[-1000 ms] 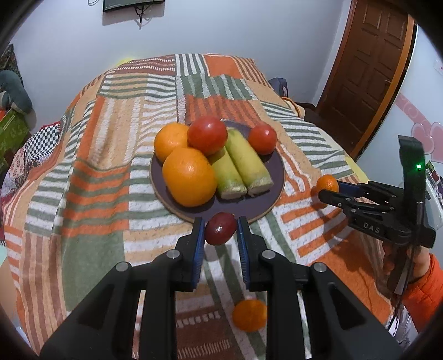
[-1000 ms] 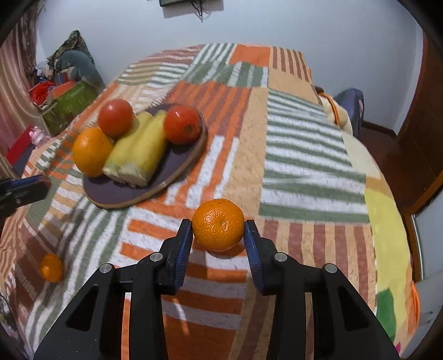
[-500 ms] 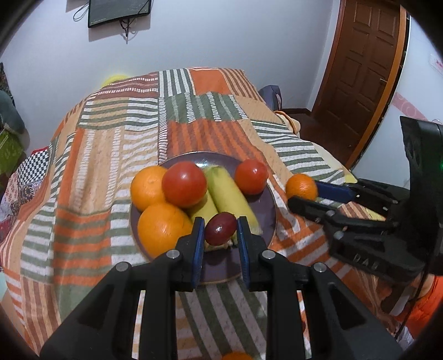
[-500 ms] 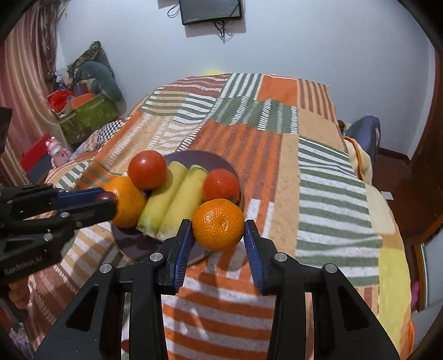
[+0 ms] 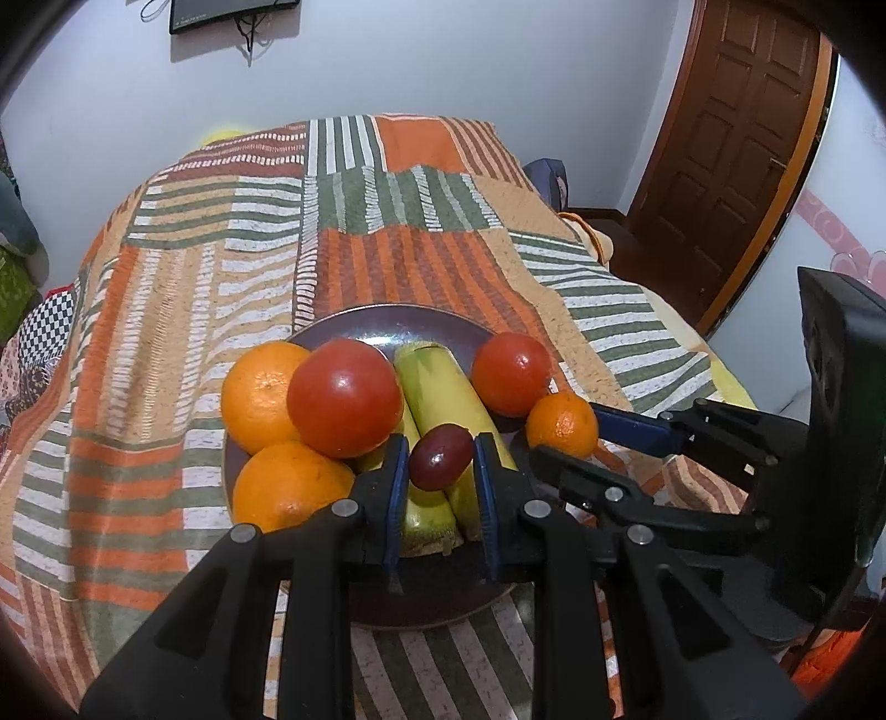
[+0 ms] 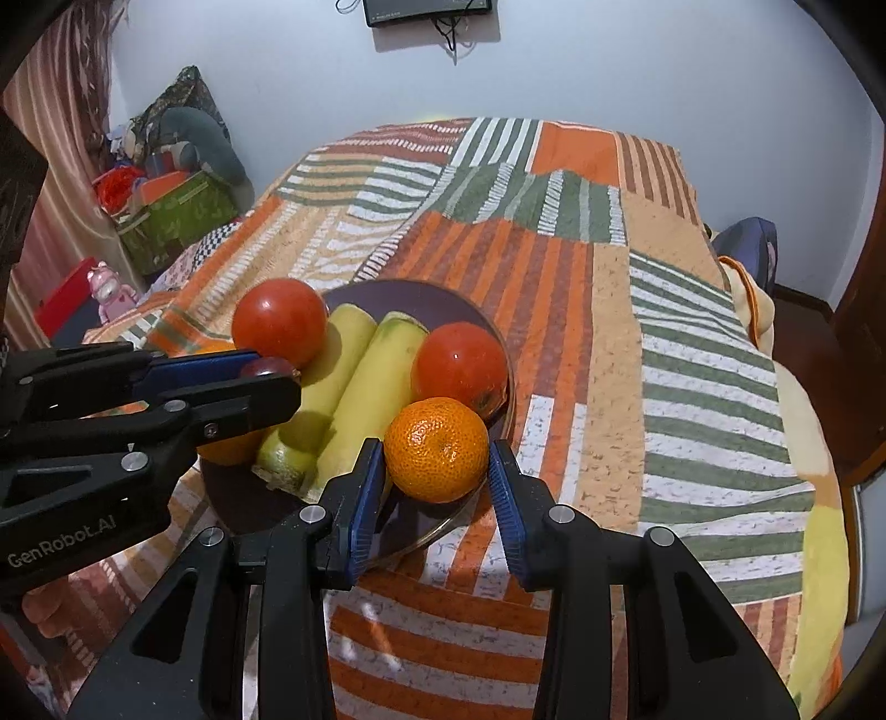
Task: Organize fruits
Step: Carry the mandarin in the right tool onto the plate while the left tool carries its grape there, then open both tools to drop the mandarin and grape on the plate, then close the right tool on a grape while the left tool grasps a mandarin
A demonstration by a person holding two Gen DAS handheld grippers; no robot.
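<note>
A dark round plate [image 5: 354, 332] [image 6: 476, 315] on the striped bedspread carries two oranges [image 5: 257, 396], two red tomatoes [image 5: 344, 396] [image 6: 459, 363] and two yellow-green bananas [image 5: 437, 382] [image 6: 376, 382]. My left gripper [image 5: 440, 457] is shut on a small dark red grape [image 5: 440, 457] [image 6: 268, 365], held over the bananas. My right gripper [image 6: 437, 451] is shut on a small mandarin [image 6: 437, 448] [image 5: 562, 423], hovering above the plate's near right rim beside the right tomato. Each gripper appears in the other's view.
The patchwork bedspread [image 5: 387, 255] covers the whole bed. A brown door [image 5: 742, 144] stands to the right, a green box with clutter [image 6: 171, 210] to the left, and a wall screen [image 6: 426, 11] behind. A chair [image 6: 745, 249] sits past the bed's right edge.
Both grippers have moved in over the plate with their fruit. The grape went from the plate's near edge to above the bananas. The mandarin came from the open bedspread to the plate's rim.
</note>
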